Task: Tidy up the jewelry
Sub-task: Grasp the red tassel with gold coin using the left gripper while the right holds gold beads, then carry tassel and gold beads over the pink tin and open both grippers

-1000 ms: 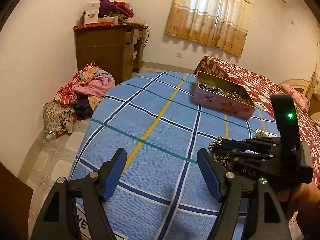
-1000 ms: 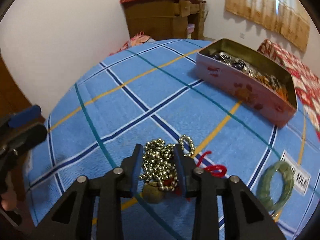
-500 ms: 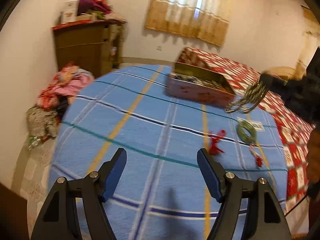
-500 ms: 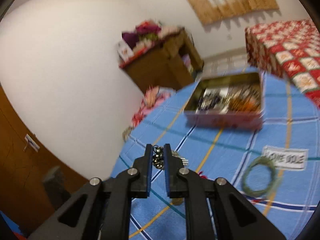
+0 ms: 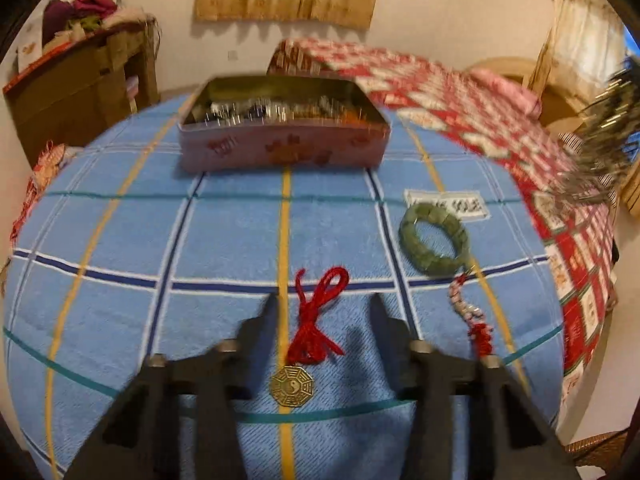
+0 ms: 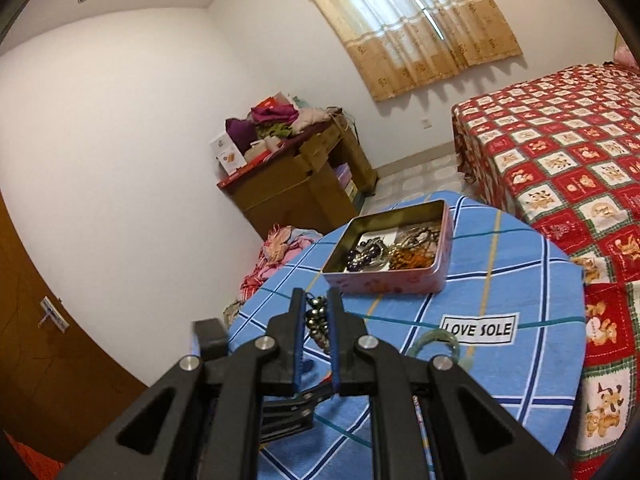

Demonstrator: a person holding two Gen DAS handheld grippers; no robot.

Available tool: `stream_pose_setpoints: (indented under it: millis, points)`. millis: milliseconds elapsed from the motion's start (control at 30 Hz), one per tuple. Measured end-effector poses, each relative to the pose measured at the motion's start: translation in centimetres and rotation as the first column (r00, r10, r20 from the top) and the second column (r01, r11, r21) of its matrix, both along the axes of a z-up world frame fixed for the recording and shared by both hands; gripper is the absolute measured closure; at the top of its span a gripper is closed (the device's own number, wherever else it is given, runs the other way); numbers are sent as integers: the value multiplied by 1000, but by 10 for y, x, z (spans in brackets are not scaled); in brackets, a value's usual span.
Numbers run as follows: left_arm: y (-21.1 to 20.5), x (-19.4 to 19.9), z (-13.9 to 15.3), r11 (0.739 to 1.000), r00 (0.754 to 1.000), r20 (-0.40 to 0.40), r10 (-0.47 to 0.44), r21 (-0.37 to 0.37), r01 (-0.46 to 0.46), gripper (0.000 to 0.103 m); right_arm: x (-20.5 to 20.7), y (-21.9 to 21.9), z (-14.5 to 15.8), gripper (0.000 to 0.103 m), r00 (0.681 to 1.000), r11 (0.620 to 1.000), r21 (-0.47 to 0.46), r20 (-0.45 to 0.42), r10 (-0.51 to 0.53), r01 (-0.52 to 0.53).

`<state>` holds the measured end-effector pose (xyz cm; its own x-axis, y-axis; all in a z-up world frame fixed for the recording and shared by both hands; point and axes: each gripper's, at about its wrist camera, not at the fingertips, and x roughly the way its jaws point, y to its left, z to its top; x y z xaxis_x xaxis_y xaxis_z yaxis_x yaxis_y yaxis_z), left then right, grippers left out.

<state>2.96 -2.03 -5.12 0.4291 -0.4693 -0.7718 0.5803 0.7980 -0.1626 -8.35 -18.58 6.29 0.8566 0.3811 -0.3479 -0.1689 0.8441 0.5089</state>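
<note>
My right gripper (image 6: 317,312) is shut on a metallic bead necklace (image 6: 318,322) and holds it high above the blue checked table (image 6: 500,364); the necklace shows blurred at the far right of the left wrist view (image 5: 604,136). My left gripper (image 5: 322,312) is open, low over the table, its fingers either side of a red cord (image 5: 318,316) with a brass octagonal pendant (image 5: 292,389). A green bead bracelet (image 5: 435,238) and a pink and red beaded charm (image 5: 470,320) lie to its right. The pink tin (image 5: 284,148) holds several jewelry pieces (image 6: 394,250).
A "LOVE SOLE" label (image 6: 478,328) is sewn on the cloth near the bracelet (image 6: 434,342). A bed with a red quilt (image 6: 560,152) stands right of the table. A wooden cabinet (image 6: 296,180) with piled clothes and a heap of clothes on the floor (image 6: 280,252) lie to the left.
My right gripper has lifted the bead necklace off the table and carried it up and to the right. My left gripper has moved forward and down over the red cord and pendant.
</note>
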Motion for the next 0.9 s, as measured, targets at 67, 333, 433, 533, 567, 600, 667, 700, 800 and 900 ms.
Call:
stream_pose_setpoints:
  millis: [67,333,433,533,567,600,667,700,800,900]
  points:
    - [-2,1,-8,1000,1000,-21,8,20,-7,79,-3,-6,2,90,1000,1000,5,11,-8,8]
    - [13,5,-8,998,998,-42,39,-48,-41,98,-1,-18,-4,90,1000,998,53,10,-15,14]
    - [19,2,5,992,999,-6,42,-119,-42,98,3,-19,-4,90,1000,999,51,5,-16,16]
    - [24,0,26,985,998,44,51,-166,-43,98,7,-22,-3,90,1000,998,58,7,-17,17]
    - [27,0,36,981,997,63,51,-191,-39,98,9,-23,-1,90,1000,998,59,8,-17,17]
    - [28,1,44,978,995,79,52,-206,-35,98,12,-24,0,90,1000,998,58,10,-19,19]
    - [30,3,58,973,992,113,57,-227,-30,98,17,-24,3,90,1000,998,55,15,-22,21]
    - [31,4,65,971,990,128,61,-236,-29,98,21,-25,5,90,1000,998,58,20,-19,17]
    - [32,15,85,964,982,174,76,-265,-27,98,35,-24,11,90,1000,998,62,30,-5,3]
    - [32,30,94,961,975,204,93,-274,-34,98,54,-21,18,90,999,998,60,42,13,-15]
